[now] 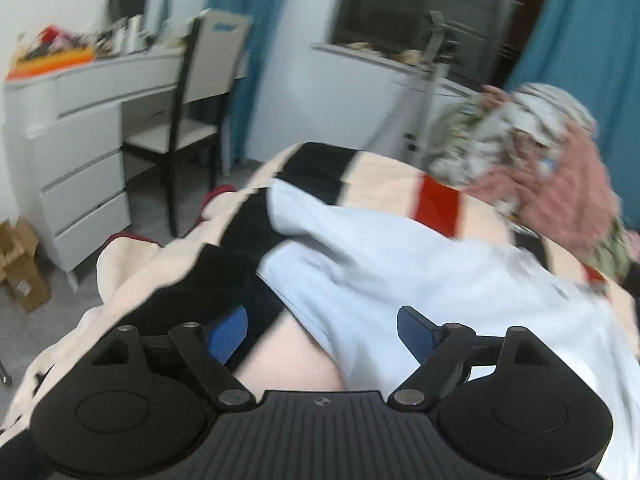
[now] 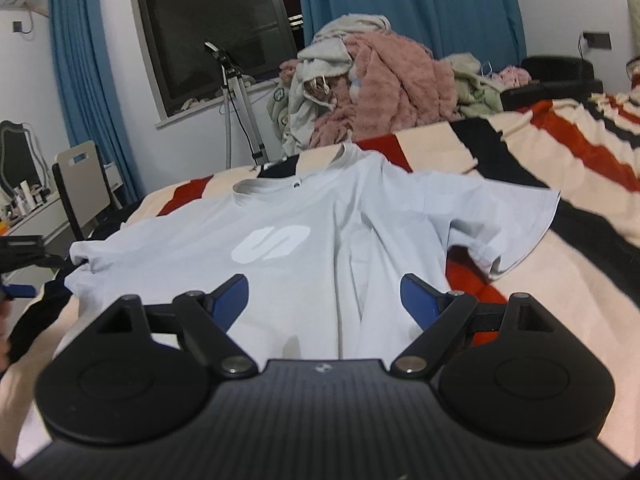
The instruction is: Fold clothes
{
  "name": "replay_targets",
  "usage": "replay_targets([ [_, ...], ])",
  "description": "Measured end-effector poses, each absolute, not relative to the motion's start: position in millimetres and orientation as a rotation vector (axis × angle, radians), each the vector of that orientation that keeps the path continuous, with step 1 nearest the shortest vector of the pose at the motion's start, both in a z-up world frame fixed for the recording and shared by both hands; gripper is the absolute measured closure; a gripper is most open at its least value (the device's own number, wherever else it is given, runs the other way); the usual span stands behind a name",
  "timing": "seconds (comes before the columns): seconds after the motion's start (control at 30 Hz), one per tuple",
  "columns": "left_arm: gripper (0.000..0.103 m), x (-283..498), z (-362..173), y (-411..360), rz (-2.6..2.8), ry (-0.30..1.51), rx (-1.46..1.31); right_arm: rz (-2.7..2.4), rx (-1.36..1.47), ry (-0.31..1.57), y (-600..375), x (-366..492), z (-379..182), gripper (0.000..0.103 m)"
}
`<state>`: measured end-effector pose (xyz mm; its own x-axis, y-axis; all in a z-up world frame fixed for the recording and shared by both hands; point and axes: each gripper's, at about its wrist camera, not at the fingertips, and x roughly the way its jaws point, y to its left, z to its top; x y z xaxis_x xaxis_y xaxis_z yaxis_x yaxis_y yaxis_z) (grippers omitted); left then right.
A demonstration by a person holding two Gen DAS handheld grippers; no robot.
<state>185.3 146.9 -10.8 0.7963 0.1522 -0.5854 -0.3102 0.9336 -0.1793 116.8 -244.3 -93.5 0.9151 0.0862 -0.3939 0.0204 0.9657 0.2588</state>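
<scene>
The pale blue T-shirt point(image 2: 320, 232) lay spread front-up on the striped bed point(image 2: 560, 280). Left gripper point(image 1: 322, 334) hovered at its edge, jaws apart, nothing between them. Right gripper point(image 2: 324, 300), jaws wide too, hung over the hem, empty.

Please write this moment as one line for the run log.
stage: shirt flat on bed, unfolded | left gripper: jaws open, empty | right gripper: jaws open, empty, over hem

T-shirt point(image 2: 320, 232) spread on the bed point(image 2: 560, 280), clothes pile point(image 2: 380, 96) behind it, chair point(image 2: 84, 184) left
</scene>
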Motion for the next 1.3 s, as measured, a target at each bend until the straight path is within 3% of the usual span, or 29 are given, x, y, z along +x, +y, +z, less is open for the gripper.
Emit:
replay_targets([
  [0.1,0.008,136,5,117,0.185,0.570,-0.236,0.038,0.238,0.389,-244,109,-87,0.019],
  [0.4,0.005,2,-4,44,-0.017,0.484,-0.194,0.037,0.218,0.340,-252,61,-56,0.019],
  [0.67,0.002,-28,-1,17,-0.109,0.477,-0.139,0.024,0.161,0.303,-259,14,-33,0.019],
  [0.9,0.002,-29,-7,21,-0.103,0.516,-0.176,-0.052,0.364,0.349,-310,26,-26,0.019],
  [1.17,0.002,-10,-21,23,-0.102,0.574,-0.196,-0.172,0.719,0.453,-407,136,-80,0.019],
  [1.3,0.002,2,-28,22,-0.106,0.594,-0.208,-0.226,0.781,0.511,-446,186,-139,0.028],
])
